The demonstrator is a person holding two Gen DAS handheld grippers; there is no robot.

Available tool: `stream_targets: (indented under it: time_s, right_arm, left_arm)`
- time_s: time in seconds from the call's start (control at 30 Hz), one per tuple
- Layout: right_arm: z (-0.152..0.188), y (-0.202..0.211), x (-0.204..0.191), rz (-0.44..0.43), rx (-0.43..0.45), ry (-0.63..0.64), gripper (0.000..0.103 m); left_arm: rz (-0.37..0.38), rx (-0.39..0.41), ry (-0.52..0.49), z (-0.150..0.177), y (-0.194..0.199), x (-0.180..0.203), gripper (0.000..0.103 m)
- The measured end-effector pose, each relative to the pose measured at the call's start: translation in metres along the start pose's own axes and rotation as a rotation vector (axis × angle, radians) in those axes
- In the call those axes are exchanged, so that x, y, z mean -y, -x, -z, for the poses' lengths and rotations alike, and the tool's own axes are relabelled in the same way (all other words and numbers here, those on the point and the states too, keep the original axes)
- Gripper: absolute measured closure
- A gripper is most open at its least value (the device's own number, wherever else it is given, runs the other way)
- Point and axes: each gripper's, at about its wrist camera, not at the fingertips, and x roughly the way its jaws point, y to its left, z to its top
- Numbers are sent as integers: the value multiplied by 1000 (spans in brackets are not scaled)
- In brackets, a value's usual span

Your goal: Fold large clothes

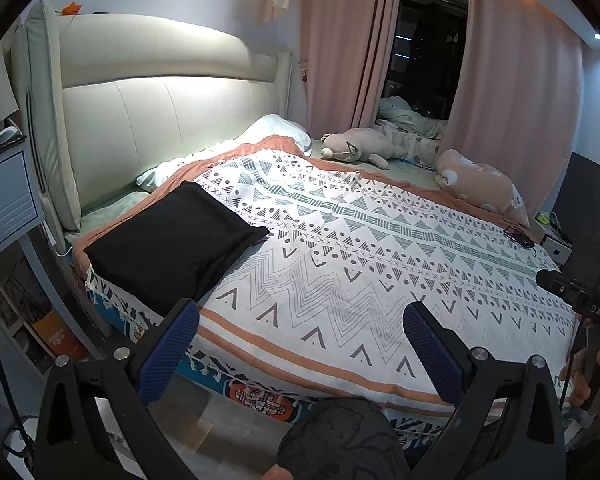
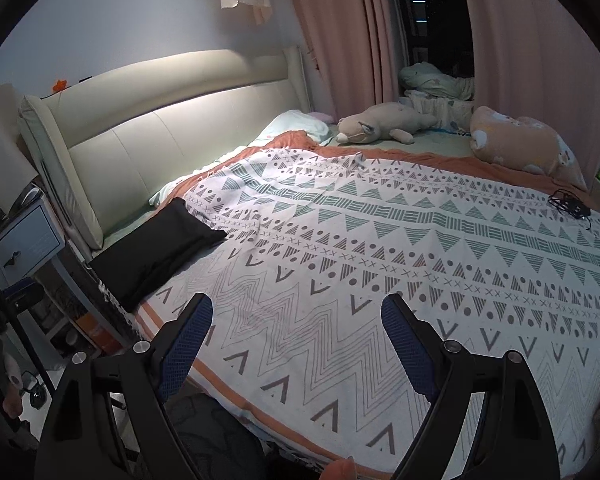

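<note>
A black garment (image 1: 172, 242) lies folded into a rectangle on the near left part of the bed, on a white patterned bedspread (image 1: 340, 264). It also shows in the right wrist view (image 2: 156, 248). My left gripper (image 1: 300, 324) is open and empty, held above the bed's near edge, to the right of the garment. My right gripper (image 2: 296, 320) is open and empty, over the bedspread's near part, also to the right of the garment. The right gripper's body (image 1: 572, 292) shows at the right edge of the left wrist view.
A cream padded headboard (image 1: 160, 120) stands at the left. Two plush toys (image 1: 360, 146) (image 1: 480, 186) lie at the bed's far side by pink curtains (image 1: 340, 40). A black cable (image 2: 570, 204) lies on the far right. A nightstand (image 2: 28, 240) stands at the left.
</note>
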Motion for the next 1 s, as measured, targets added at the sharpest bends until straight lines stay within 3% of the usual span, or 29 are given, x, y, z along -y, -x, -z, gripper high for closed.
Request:
stream_targets:
  time_s: [0.37,0.6,1.0]
  right_arm:
    - [70,72,-3,70,43,-23,17]
    - [99,100,0,29,56,-40,17]
    - [142,153,7,69,122,-57,17]
  left_arm:
    - [62,47,-52,46,41,26,0]
    - [102,80,-92,69,67,37,0]
    - [117,161,-115,95,107,42,0]
